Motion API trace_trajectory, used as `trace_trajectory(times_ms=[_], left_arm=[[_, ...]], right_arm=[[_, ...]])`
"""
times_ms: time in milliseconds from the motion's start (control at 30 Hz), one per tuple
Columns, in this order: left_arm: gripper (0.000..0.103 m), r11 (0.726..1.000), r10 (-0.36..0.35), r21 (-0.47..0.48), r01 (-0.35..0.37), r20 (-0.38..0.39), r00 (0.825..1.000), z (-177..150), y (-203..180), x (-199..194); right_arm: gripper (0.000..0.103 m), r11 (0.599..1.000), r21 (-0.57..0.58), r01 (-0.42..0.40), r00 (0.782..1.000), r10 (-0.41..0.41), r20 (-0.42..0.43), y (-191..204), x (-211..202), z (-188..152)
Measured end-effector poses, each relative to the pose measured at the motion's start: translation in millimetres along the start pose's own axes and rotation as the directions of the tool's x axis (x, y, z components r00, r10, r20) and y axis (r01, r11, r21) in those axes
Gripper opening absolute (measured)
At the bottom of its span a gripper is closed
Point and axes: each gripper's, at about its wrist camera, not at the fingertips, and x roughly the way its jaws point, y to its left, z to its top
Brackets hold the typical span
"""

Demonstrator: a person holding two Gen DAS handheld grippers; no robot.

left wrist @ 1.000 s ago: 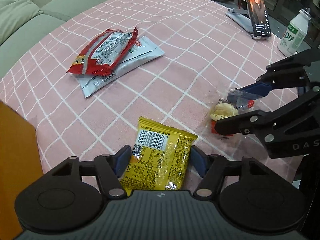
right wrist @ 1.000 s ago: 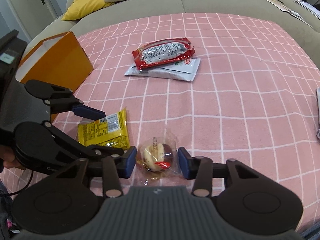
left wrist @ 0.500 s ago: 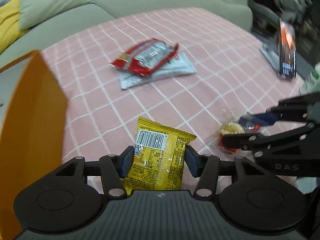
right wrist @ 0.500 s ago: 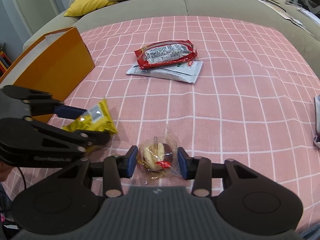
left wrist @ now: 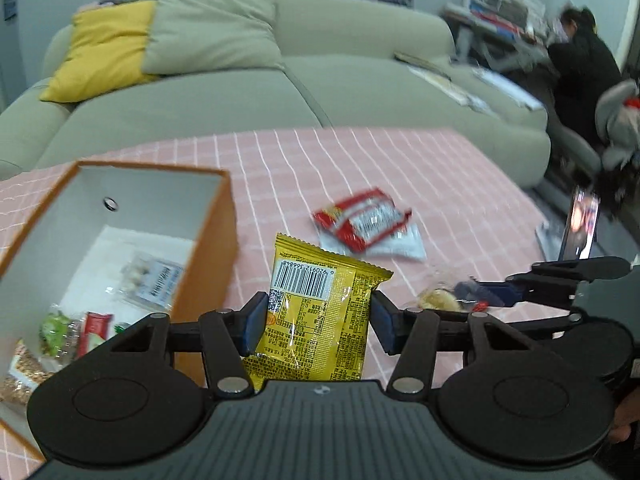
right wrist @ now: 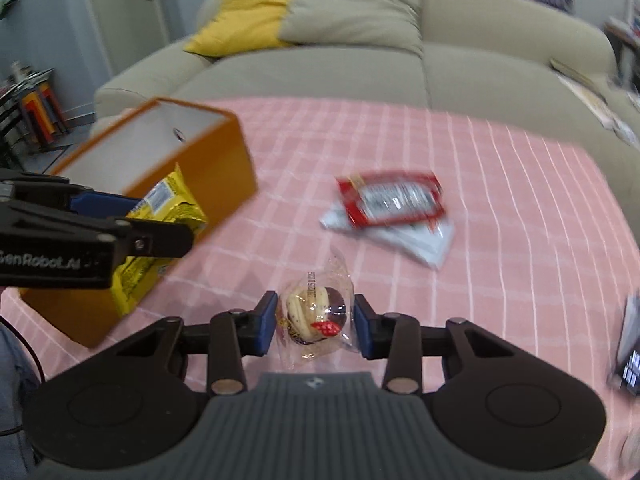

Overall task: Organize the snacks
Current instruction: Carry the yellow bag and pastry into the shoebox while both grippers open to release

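My left gripper (left wrist: pixel 318 326) is shut on a yellow snack packet (left wrist: pixel 316 304), held upright above the pink checked tablecloth, just right of the open orange box (left wrist: pixel 224 216). The right wrist view shows that packet (right wrist: pixel 168 208) in front of the box's wall (right wrist: pixel 216 172). My right gripper (right wrist: pixel 315 324) is closing on a clear-wrapped round pastry (right wrist: pixel 312 312) that hangs between its blue pads, off the cloth. The pastry (left wrist: pixel 438 299) and the right gripper (left wrist: pixel 480 304) also show at the right of the left wrist view.
The orange box holds several wrapped snacks (left wrist: pixel 152 280). A red packet (right wrist: pixel 394 198) lies on a white packet (right wrist: pixel 420 244) mid-table. A phone on a stand (left wrist: pixel 580 228) is at the right edge. A sofa (left wrist: pixel 360 80) with cushions runs behind the table; a person sits far right.
Both grippers have risen, each carrying its snack off the cloth. The left one rolled and swung toward the orange box, whose inside has come into view. The right jaws narrowed slightly.
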Motion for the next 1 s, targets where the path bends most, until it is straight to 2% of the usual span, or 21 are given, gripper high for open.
trace_trajectory(times_ms=[233,467,700,833,1000], left_arm=[[0.062,0.995,0.057,-0.086,-0.053,0.048,0.997,21,40,-35],[0.062,0.97,0.184,-0.177,-0.169,0.075,0.98,36,106,-62],[0.062,0.955,0.222,-0.199,-0.218,-0.004,0.975,40,140,-47],[0.062,0.949,0.213,-0.221,-0.225,-0.079,0.974,36,160,-26],[0.062,0.949,0.206,-0.208,-0.238,-0.164,0.965,27,177,3]], right_arm=[[0.037,0.989,-0.135,-0.059,0.995,0.07,0.074,43,-13,52],[0.037,0.949,-0.295,-0.115,0.987,0.142,0.073,96,-4,92],[0.037,0.89,-0.422,-0.175,0.982,0.191,-0.005,146,37,123],[0.037,0.843,-0.508,-0.178,0.983,0.171,-0.06,170,64,128],[0.037,0.814,-0.552,-0.181,0.983,0.128,-0.133,177,101,132]])
